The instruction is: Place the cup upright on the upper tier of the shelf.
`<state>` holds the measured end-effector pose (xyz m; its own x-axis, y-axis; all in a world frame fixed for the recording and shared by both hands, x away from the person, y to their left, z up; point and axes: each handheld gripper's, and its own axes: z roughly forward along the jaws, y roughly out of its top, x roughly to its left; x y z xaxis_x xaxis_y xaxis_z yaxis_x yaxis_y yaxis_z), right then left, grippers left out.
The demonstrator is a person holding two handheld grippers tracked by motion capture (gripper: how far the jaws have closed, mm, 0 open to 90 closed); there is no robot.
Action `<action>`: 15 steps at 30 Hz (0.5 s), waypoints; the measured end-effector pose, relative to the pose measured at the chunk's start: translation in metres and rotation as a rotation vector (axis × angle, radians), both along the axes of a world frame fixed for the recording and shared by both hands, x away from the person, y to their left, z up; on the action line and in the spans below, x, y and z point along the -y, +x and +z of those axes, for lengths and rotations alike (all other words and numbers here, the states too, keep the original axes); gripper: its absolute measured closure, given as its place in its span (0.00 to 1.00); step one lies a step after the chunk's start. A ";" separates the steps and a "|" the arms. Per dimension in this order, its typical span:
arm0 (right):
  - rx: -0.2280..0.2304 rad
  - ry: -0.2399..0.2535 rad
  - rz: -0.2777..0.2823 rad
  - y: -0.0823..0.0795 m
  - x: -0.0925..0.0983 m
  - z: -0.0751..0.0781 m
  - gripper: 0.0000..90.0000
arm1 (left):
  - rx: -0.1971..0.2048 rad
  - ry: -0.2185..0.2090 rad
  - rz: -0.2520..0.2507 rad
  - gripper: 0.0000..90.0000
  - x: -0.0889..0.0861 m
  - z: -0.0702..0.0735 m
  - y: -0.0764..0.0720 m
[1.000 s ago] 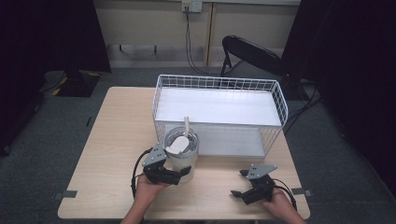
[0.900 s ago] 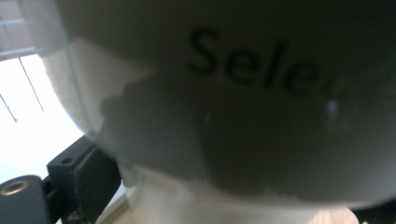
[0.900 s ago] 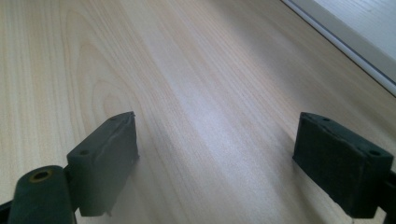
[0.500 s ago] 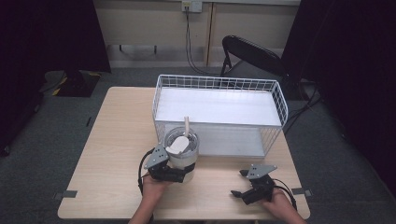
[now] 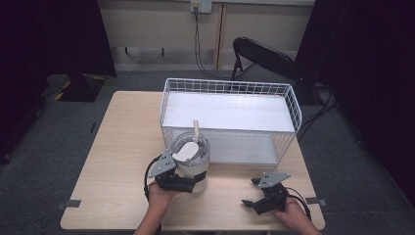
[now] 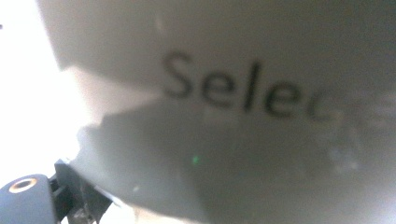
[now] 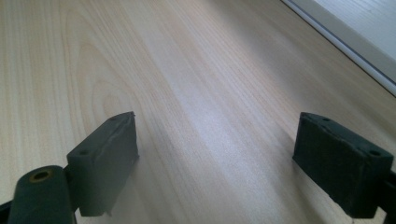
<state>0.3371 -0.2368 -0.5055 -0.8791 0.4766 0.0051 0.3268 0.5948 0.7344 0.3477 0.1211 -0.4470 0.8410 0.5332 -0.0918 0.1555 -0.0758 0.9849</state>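
The high view looks forward and down from above the person's side onto the pale wooden worktop [image 5: 122,147], far enough back to take in the white wire basket [image 5: 230,120] at 12 o'clock and a black chair beyond. The left gripper view sits pressed up against the clear plastic tub with grey lettering [image 6: 233,107], blurred by nearness; the high view shares that tub [image 5: 192,159]. The right gripper view looks low along bare wood [image 7: 187,93], with the basket's white base at 2 o'clock.

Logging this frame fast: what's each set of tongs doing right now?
Left tongs: shut on the clear jar.
Right tongs: open, holding nothing, over the table.
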 end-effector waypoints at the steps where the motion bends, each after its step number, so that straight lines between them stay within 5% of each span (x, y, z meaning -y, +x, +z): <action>1: -0.001 0.000 -0.001 0.000 0.000 0.000 0.15 | 0.002 0.005 -0.003 0.09 0.001 0.005 0.000; 7: 0.000 0.000 0.000 0.000 0.000 0.000 0.15 | 0.001 0.022 -0.029 0.09 0.006 0.031 -0.003; 15: 0.000 0.000 0.001 0.000 0.000 0.000 0.15 | -0.016 0.017 -0.032 0.10 0.008 0.048 -0.002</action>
<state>0.3371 -0.2369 -0.5055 -0.8794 0.4761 0.0048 0.3261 0.5950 0.7346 0.3459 0.1133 -0.3991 0.8562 0.5075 -0.0963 0.1686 -0.0982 0.9808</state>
